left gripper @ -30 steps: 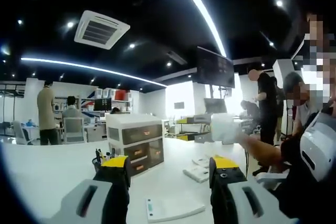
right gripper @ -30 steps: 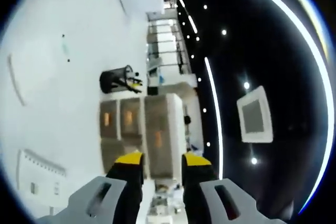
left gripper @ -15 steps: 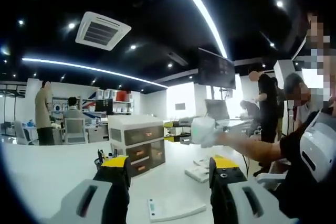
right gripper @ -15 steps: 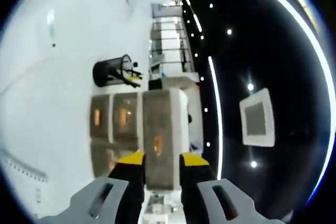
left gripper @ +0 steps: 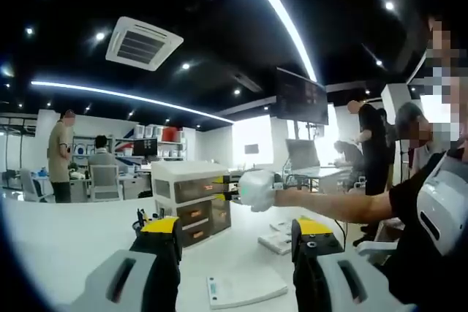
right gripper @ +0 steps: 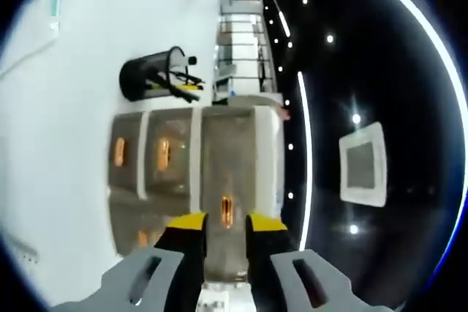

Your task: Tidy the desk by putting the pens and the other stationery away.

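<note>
Just ahead of the right gripper, whose jaws stand a narrow gap apart with nothing between them, sits the drawer unit, its top drawer in line with the tips; whether they touch it I cannot tell. The pen cup stands beyond. The left gripper hangs spread wide and empty above the desk, a white pad between its jaws.

A dark ceiling with long light strips, an air vent and a hanging monitor.
</note>
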`<act>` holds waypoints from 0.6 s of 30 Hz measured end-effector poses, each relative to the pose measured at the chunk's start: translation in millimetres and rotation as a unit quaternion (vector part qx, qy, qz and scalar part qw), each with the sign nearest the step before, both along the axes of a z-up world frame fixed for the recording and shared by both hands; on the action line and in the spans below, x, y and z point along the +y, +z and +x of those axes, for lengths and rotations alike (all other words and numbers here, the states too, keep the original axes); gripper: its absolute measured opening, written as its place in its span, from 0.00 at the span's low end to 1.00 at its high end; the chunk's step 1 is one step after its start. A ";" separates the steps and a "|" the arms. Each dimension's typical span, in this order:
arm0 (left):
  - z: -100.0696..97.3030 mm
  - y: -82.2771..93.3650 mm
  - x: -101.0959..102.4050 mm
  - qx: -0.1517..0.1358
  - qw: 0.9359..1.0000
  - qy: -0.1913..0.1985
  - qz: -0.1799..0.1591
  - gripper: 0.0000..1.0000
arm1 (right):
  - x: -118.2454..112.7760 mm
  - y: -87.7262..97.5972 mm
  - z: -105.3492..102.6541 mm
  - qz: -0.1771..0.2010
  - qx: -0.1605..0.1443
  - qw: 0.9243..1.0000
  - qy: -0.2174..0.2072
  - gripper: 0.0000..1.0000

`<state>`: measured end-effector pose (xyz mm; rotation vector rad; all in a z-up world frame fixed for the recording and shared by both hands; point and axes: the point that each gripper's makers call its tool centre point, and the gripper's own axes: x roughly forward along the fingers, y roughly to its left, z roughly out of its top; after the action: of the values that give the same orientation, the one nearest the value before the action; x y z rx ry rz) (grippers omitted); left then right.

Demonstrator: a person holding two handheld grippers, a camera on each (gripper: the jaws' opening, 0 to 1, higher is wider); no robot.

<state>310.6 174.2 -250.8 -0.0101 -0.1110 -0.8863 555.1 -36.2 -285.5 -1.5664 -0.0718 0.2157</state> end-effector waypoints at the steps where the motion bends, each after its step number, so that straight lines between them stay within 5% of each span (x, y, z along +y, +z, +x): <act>1: -0.2 -0.2 -0.2 0.000 1.000 0.000 0.000 0.61 | 0.4 -1.2 1.7 0.001 0.002 1.000 0.000 0.18; 18: -2.9 2.0 -0.1 -0.005 1.000 -0.002 -0.001 0.61 | -1.3 -3.6 23.6 -0.017 -0.014 1.000 -0.014 0.09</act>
<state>307.7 174.0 -248.7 -0.0080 -0.1210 -0.8897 578.7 -37.5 -289.0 -1.6038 -0.0680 0.1733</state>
